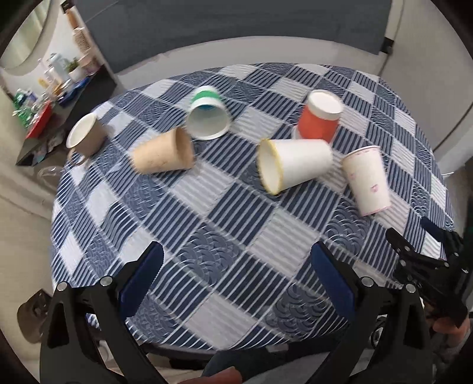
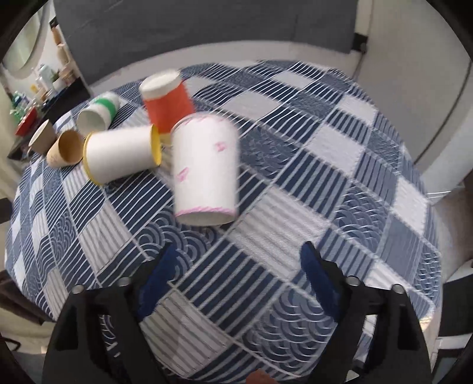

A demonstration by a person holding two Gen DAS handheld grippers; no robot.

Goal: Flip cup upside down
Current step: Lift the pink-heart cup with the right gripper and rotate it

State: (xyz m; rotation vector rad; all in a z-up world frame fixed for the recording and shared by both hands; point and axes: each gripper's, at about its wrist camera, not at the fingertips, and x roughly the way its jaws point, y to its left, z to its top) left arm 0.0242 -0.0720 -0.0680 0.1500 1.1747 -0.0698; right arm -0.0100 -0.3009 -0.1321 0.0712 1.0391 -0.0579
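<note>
Several paper cups are on a round table with a blue-and-white patchwork cloth. A white cup with pink marks stands upside down just ahead of my right gripper, which is open and empty; it also shows in the left wrist view. An orange cup stands upside down behind it. A white yellow-rimmed cup, a tan cup and a green-banded cup lie on their sides. A brown cup sits at the left edge. My left gripper is open and empty over the near cloth.
The right gripper's black frame shows at the right of the left wrist view. A cluttered side table with bottles stands at the far left. A dark panel and light wall are behind the table.
</note>
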